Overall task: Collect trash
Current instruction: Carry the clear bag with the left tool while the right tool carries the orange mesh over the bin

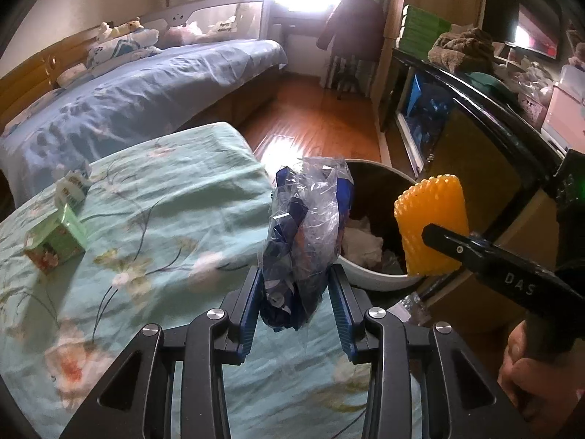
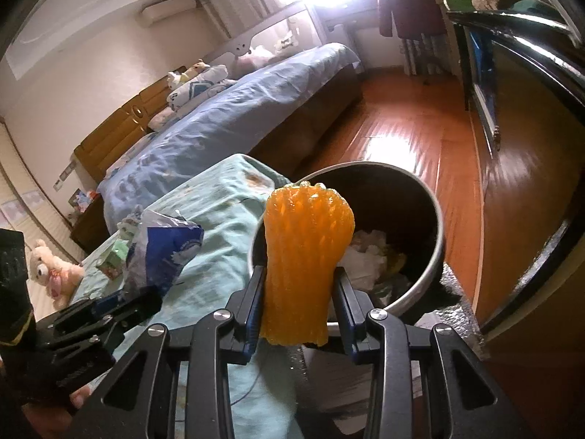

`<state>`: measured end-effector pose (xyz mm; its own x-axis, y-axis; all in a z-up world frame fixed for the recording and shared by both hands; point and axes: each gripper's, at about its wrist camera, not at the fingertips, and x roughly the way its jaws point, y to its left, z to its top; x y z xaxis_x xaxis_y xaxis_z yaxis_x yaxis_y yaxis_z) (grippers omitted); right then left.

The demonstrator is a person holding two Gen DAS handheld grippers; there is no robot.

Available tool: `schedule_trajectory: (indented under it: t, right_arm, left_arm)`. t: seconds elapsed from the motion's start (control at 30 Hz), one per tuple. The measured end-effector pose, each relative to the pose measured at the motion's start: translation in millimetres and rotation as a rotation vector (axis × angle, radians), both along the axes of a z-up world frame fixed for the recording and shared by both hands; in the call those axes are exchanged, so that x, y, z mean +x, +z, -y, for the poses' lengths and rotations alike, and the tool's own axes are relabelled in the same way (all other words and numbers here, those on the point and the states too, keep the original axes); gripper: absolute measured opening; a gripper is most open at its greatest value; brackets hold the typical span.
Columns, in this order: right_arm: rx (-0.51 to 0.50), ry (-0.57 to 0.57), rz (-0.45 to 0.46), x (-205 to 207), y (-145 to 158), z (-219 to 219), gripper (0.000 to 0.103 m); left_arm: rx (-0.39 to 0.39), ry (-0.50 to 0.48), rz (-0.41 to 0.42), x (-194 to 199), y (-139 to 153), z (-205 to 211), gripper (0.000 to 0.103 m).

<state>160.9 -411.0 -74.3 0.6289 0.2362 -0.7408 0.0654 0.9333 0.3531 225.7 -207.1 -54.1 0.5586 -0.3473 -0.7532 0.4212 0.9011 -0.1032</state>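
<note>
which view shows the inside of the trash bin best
The right wrist view: the trash bin shows nearly its whole round rim, with white crumpled paper inside, past the orange foam net. In the left wrist view the bin is largely hidden behind the plastic wrapper and foam net.

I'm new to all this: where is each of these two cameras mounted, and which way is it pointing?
Left wrist view: sits on the left tool, looking along its fingers at the clear-and-blue plastic wrapper it grips, over the green bedspread; the person's right hand shows at the lower right.
Right wrist view: sits on the right tool, looking at the orange foam net it grips, in front of the trash bin; the left tool appears at the lower left.
Shared: bin, both trash items, bedspread, blue bed, wood floor.
</note>
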Motion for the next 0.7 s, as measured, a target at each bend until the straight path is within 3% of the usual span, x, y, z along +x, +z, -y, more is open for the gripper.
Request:
schedule_trajectory:
  t: [0.7]
  right_arm:
    - [0.006, -0.054, -0.065, 35, -20, 41, 0.037]
  left_arm:
    - [0.024, -0.070, -0.057, 51, -20, 56, 0.036]
